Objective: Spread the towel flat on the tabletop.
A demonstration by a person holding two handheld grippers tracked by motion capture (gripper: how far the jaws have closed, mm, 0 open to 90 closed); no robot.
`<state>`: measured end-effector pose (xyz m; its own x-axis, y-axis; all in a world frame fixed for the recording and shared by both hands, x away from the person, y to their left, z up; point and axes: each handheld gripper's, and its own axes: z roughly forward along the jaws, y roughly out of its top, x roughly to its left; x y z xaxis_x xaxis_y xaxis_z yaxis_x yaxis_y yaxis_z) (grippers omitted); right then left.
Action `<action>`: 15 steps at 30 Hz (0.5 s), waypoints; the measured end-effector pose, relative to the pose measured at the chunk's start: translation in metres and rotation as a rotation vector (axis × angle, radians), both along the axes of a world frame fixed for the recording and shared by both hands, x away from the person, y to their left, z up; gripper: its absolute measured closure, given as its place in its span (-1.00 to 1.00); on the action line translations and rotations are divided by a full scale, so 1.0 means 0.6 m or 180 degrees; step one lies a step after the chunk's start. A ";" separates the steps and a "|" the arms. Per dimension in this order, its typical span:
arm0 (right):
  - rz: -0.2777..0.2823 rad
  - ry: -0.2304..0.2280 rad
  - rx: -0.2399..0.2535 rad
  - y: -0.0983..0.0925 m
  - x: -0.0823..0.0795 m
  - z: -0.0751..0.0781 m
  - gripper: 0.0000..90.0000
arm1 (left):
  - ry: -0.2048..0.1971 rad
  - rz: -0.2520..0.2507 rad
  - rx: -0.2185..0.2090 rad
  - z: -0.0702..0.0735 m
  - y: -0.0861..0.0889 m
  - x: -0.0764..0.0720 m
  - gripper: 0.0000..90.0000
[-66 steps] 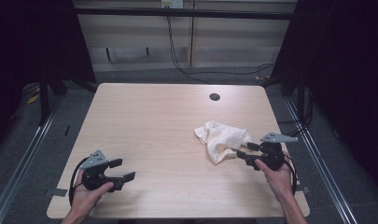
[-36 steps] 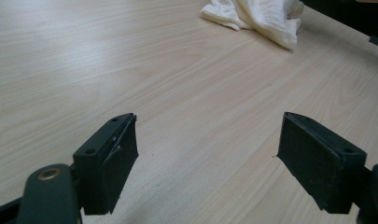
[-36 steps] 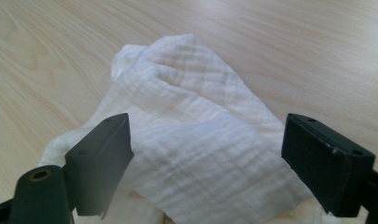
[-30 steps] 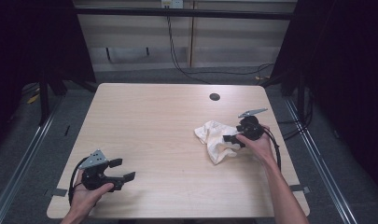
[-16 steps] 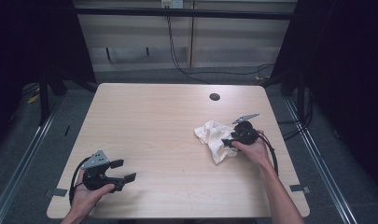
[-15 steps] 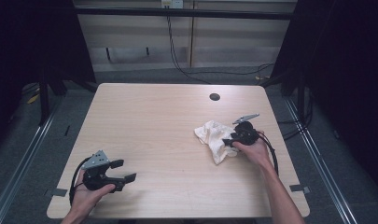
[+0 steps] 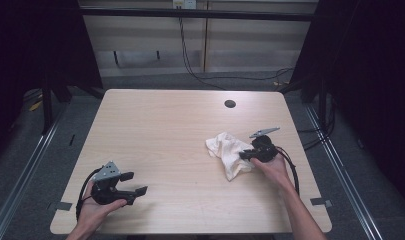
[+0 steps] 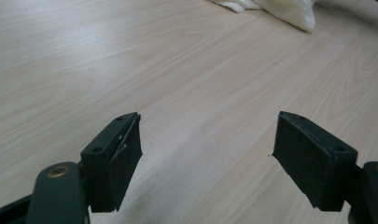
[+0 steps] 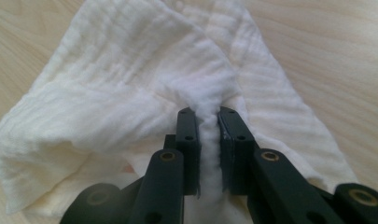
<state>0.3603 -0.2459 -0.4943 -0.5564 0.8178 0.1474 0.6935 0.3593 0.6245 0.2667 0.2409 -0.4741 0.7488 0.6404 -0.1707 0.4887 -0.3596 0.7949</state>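
Right gripper (image 9: 208, 140) pinches a ridge of white cloth (image 9: 130, 93) near the table's (image 7: 165, 130) right edge. Left gripper (image 8: 214, 158) gapes, empty. Cloth looks soft, light; gather folds.

Each hand-held claw, left (image 7: 121, 186) and right (image 7: 246, 155), is black with flat rectangular pads (image 8: 314, 158), brass-coloured pivot screws (image 9: 169, 156), a grey three-cornered plate (image 7: 108, 171) on top, and a trailing black cable (image 7: 291, 168).

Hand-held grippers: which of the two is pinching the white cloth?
The right hand-held gripper: its jaws are squeezed on a fold of the white cloth. The left hand-held gripper gapes open over bare table.
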 end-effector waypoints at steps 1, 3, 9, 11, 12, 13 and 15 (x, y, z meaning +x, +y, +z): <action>0.0039 0.0005 0.0030 0.003 -0.002 0.000 0.77 | -0.0005 0.0006 -0.0043 0.000 0.001 0.000 -0.49; 0.0079 0.0007 0.0057 0.011 -0.009 -0.001 0.77 | -0.0013 0.0017 -0.0039 0.000 0.001 0.001 -0.50; 0.0151 -0.0024 0.0087 0.037 -0.023 -0.002 0.80 | -0.0016 -0.0007 -0.0013 0.000 -0.002 -0.001 -0.49; 0.0174 -0.0091 0.0066 0.044 -0.027 -0.003 0.81 | 0.0001 0.0000 0.0000 0.001 -0.002 -0.001 -0.48; 0.0158 -0.0090 0.0070 0.049 -0.029 -0.004 0.81 | 0.0019 0.0006 0.0016 0.001 -0.002 -0.001 -0.47; 0.0191 -0.0107 0.0071 0.053 -0.031 -0.004 0.81 | 0.0019 0.0022 0.0006 0.001 -0.002 0.000 -0.46; 0.0252 -0.0122 0.0089 0.062 -0.035 -0.005 0.81 | 0.0031 0.0018 -0.0002 0.000 -0.003 0.001 -0.45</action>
<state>0.3392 -0.2087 -0.4971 -0.6249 0.7668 0.1469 0.6390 0.3942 0.6606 0.2673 0.2389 -0.4738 0.7436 0.6444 -0.1784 0.4984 -0.3563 0.7904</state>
